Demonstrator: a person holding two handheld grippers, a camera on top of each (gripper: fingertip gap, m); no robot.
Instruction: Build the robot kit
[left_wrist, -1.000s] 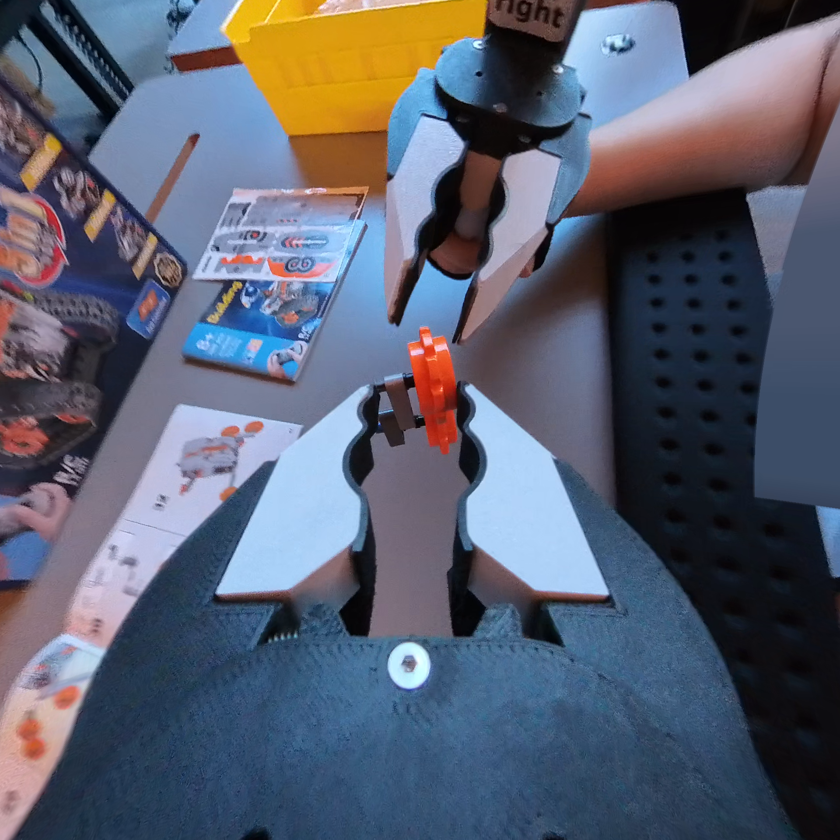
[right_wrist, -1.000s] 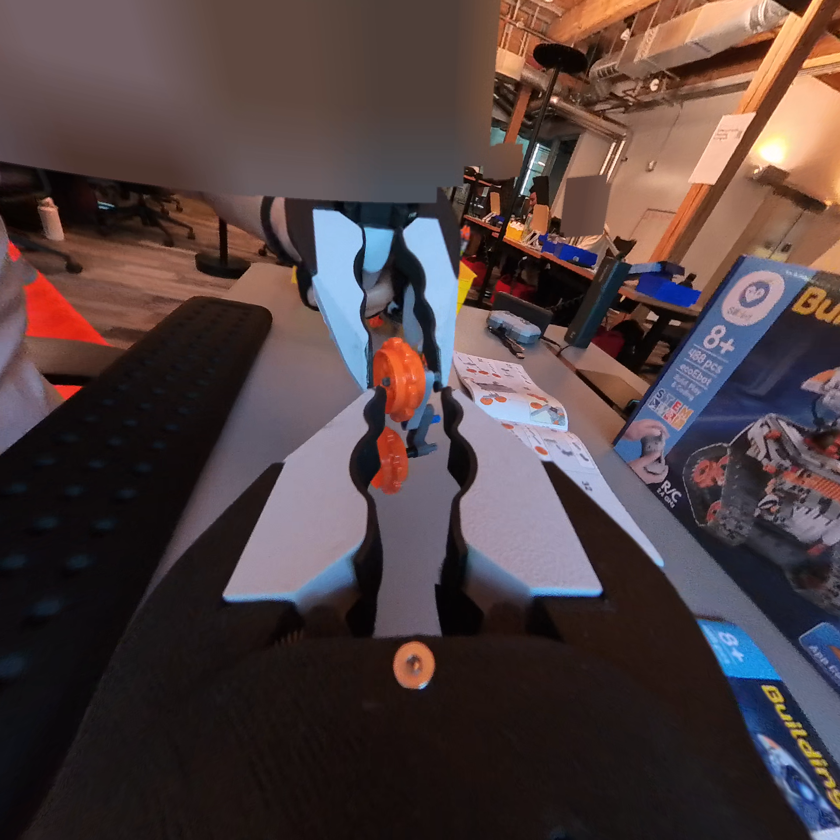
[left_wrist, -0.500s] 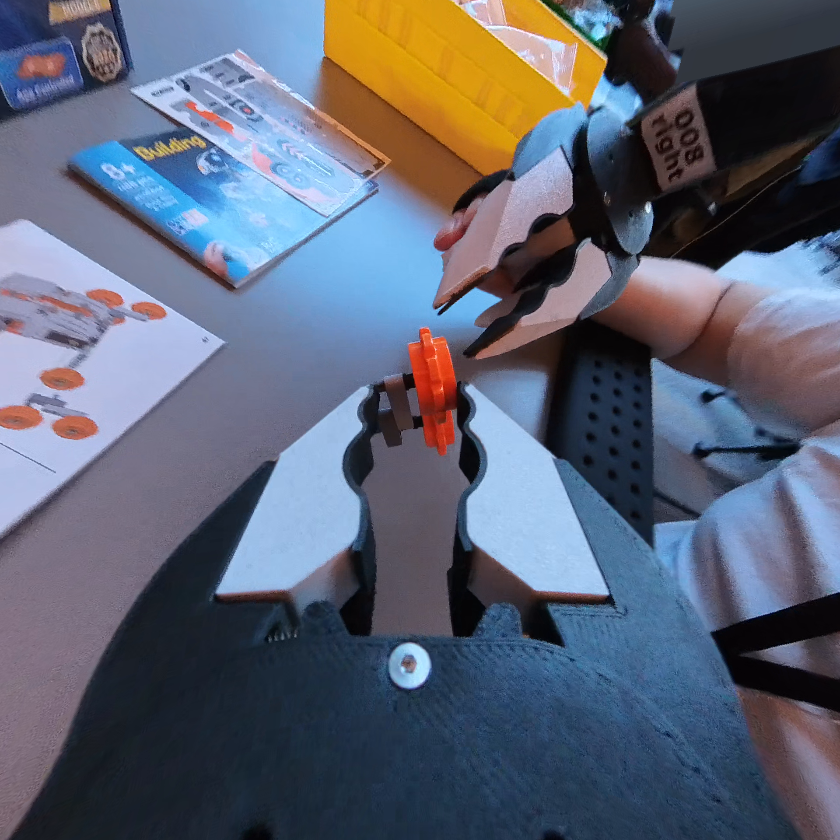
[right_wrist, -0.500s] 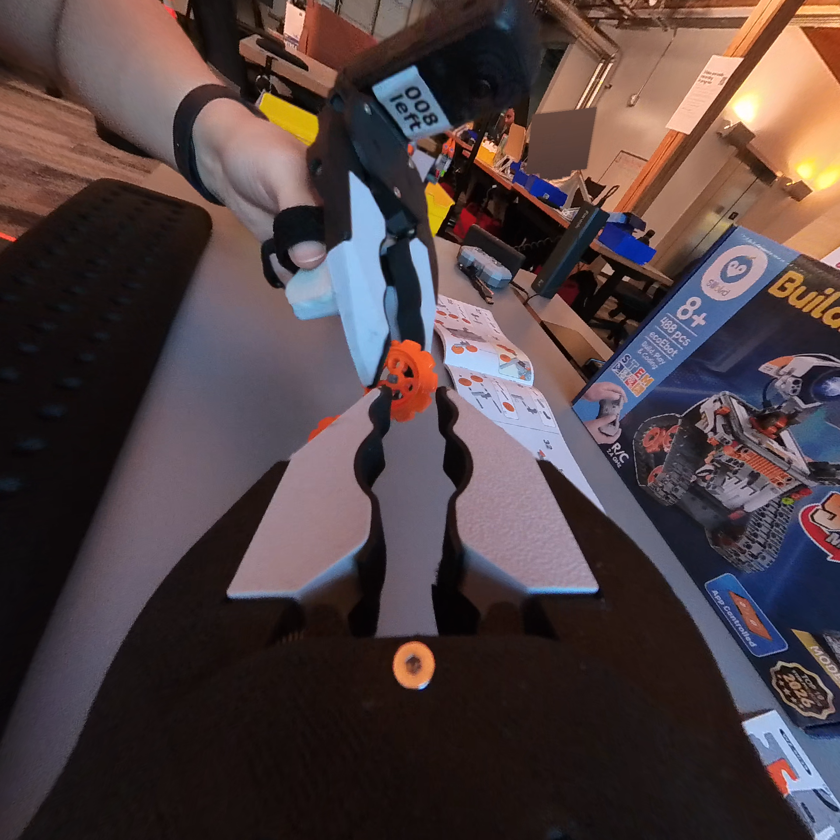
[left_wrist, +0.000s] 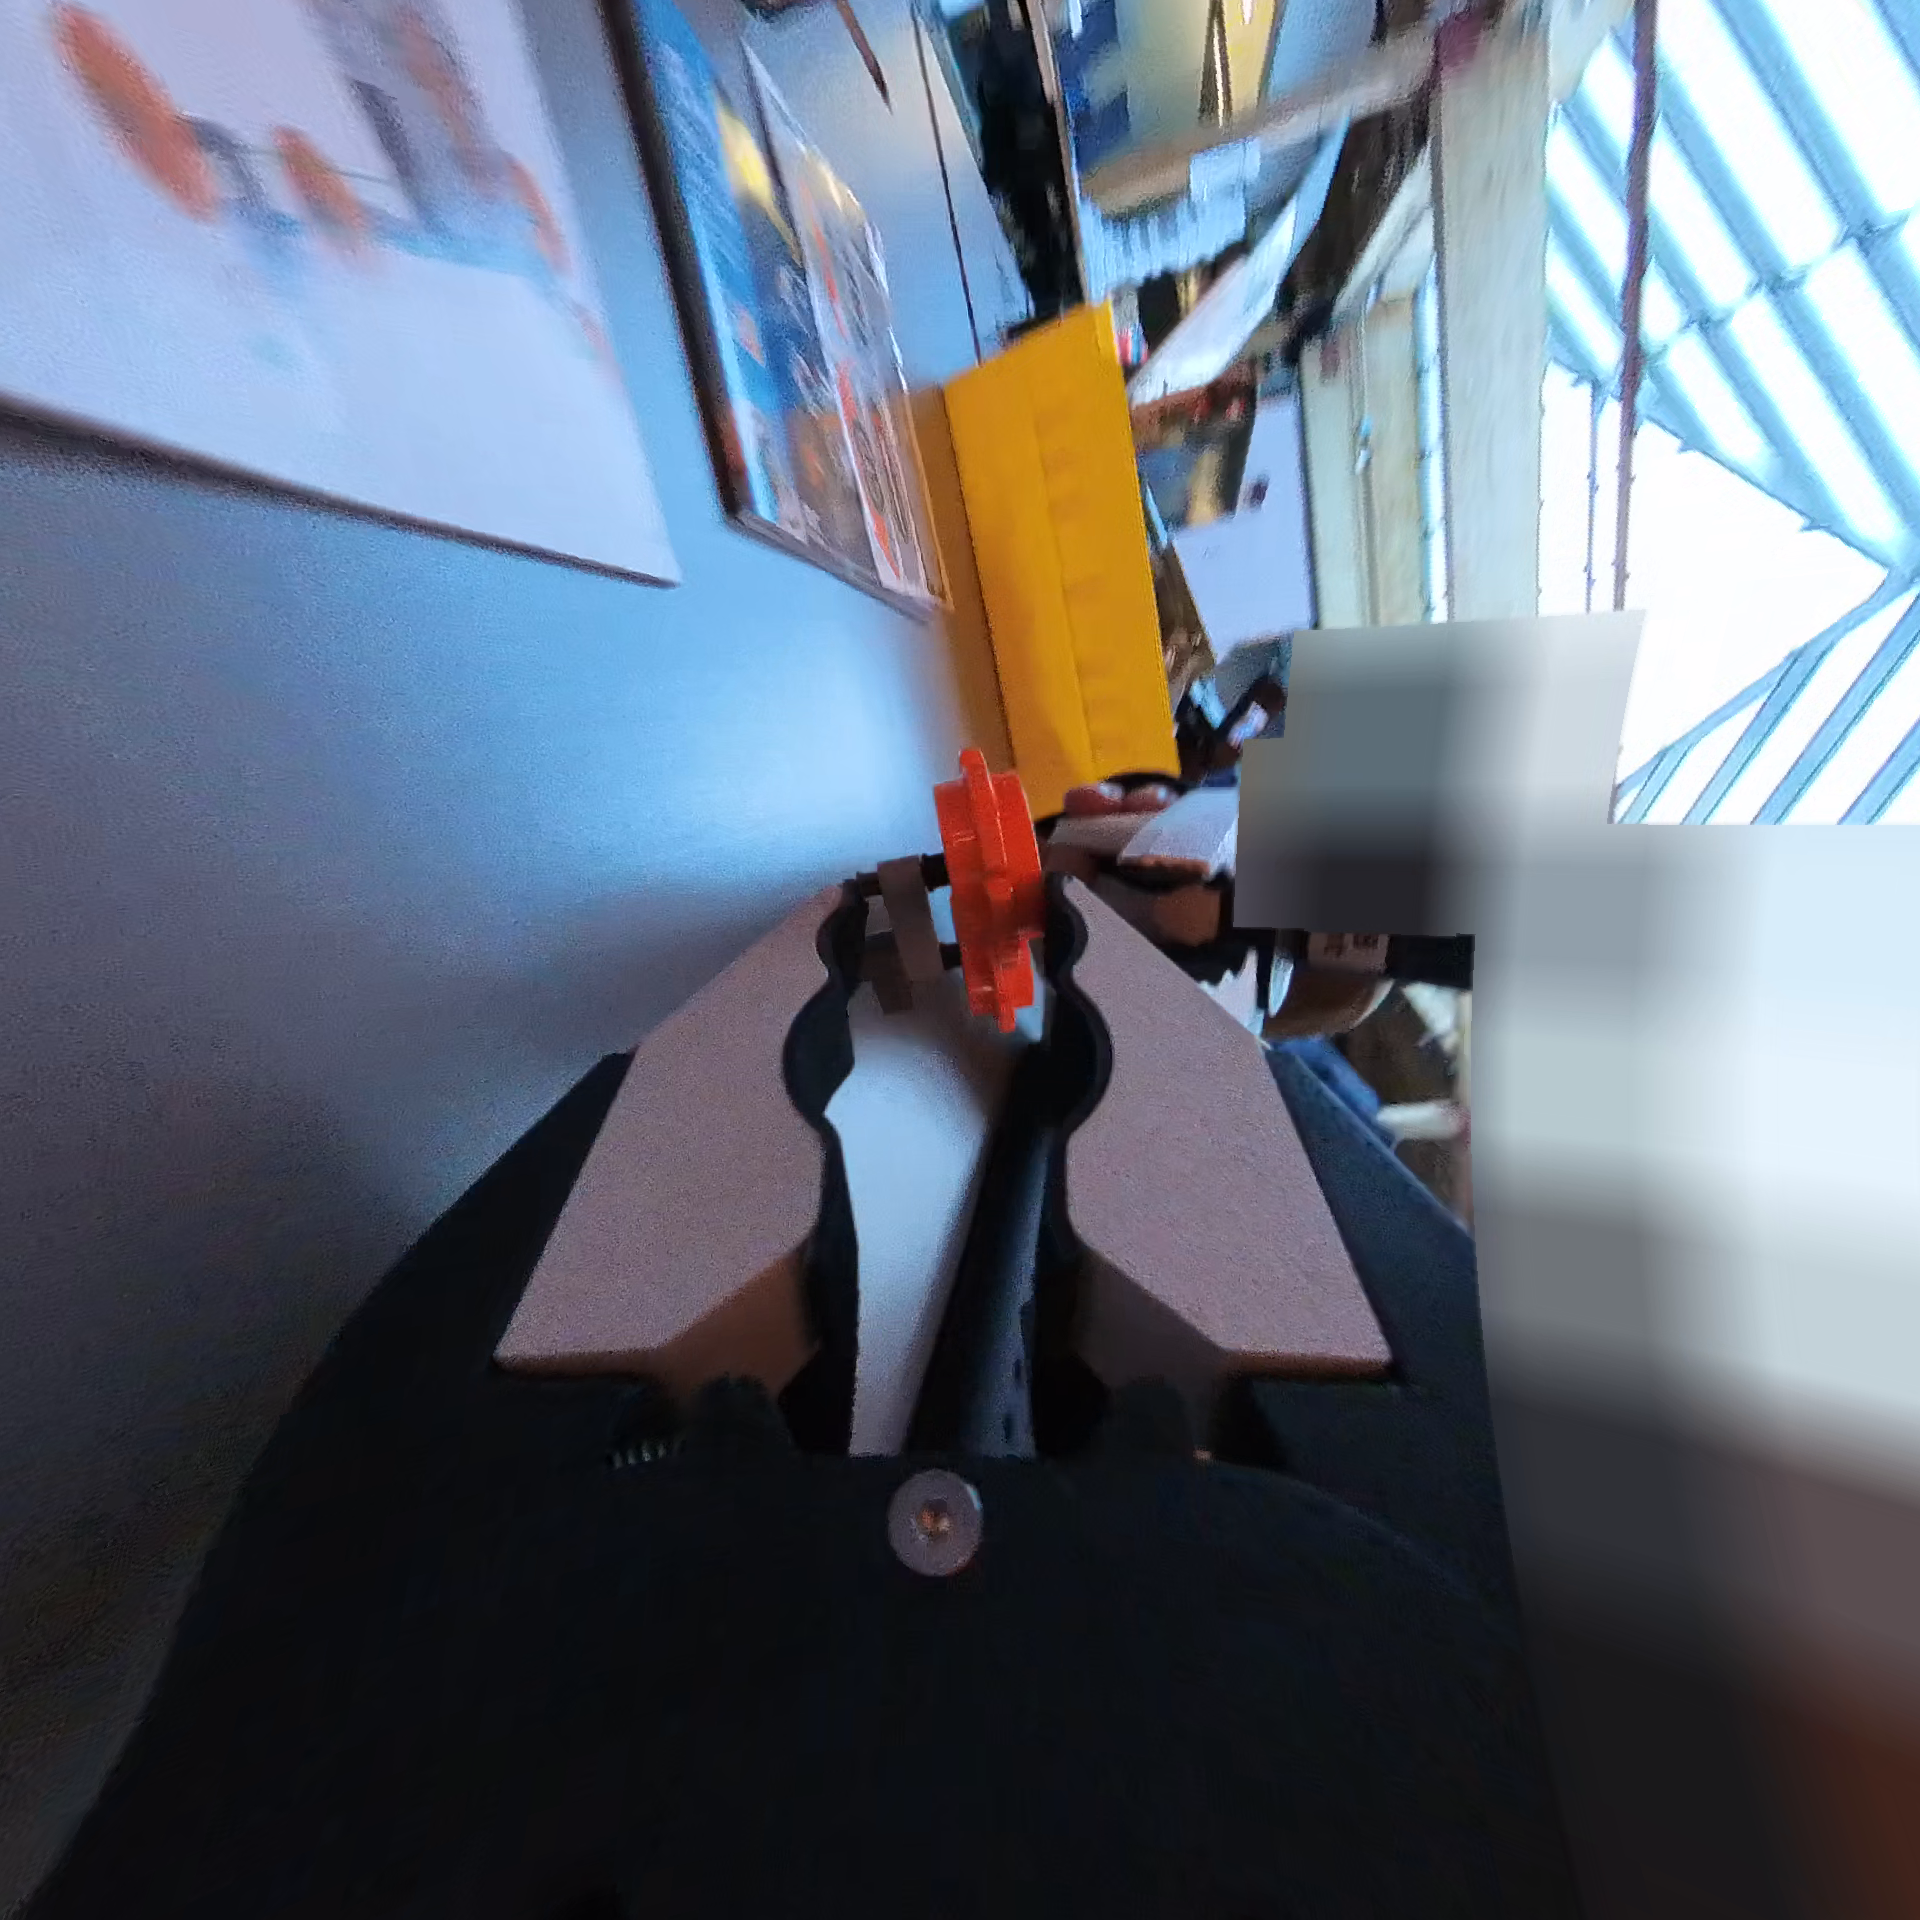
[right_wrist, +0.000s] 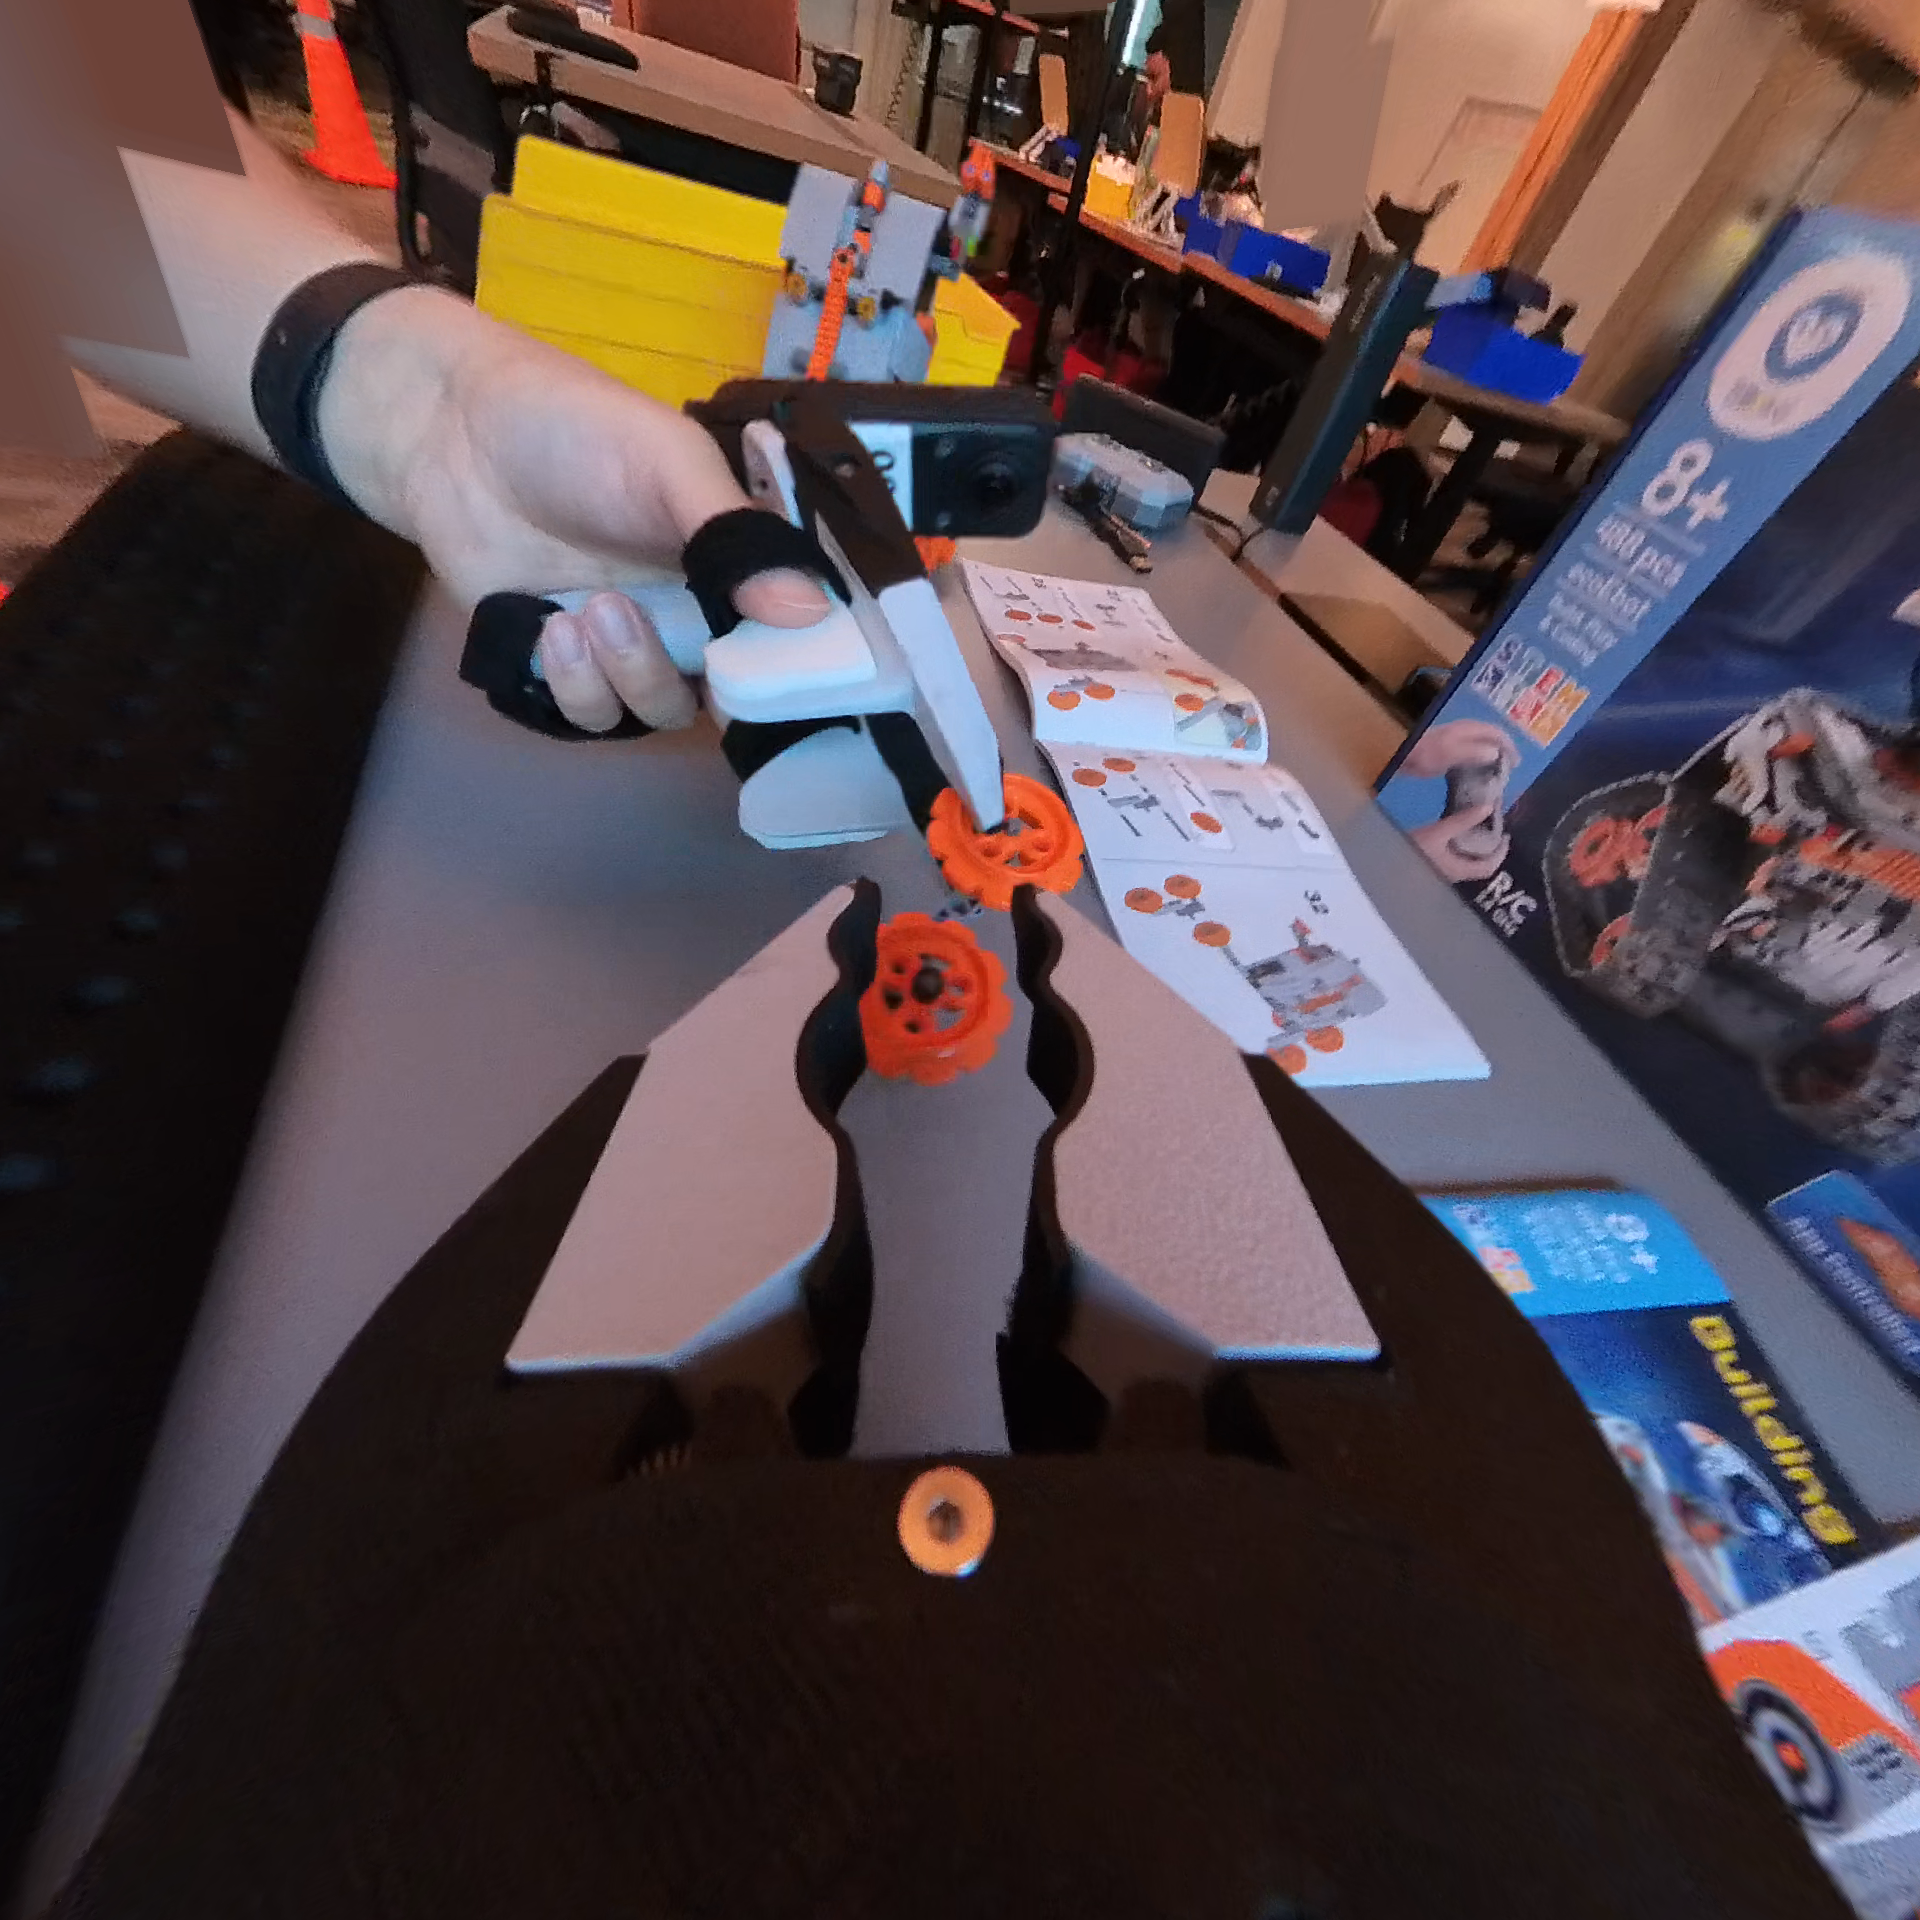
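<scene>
The left claw (left_wrist: 951, 904) is clamped on a small assembly: an orange gear wheel (left_wrist: 987, 883) joined by dark pins to a grey connector piece (left_wrist: 902, 930). In the left wrist view the picture is rolled sideways and blurred; the assembly sits at the fingertips, at frame centre. The grey worktop (left_wrist: 364, 831) fills the left half of that frame, with a yellow bin (left_wrist: 1060, 561) above centre and an open instruction booklet (left_wrist: 291, 291) at upper left.

In the right wrist view the left claw (right_wrist: 987, 821) enters from the upper left, held by a hand (right_wrist: 520, 488) with a black wrist strap. Its tips pinch the upper orange gear wheel (right_wrist: 1023, 862) just above frame centre. A second orange gear wheel (right_wrist: 935, 997) hangs just below it on the same assembly.

The right claw (right_wrist: 935, 914) is open. The second gear wheel lies between its fingertips, close to the left finger; contact cannot be confirmed.

On the worktop (right_wrist: 520, 935), the instruction booklet (right_wrist: 1195, 810) lies right of centre. A large toy kit box (right_wrist: 1714, 675) stands at the right edge. A blue manual (right_wrist: 1662, 1382) lies at lower right. Yellow bins (right_wrist: 634, 281) stand at upper centre.
</scene>
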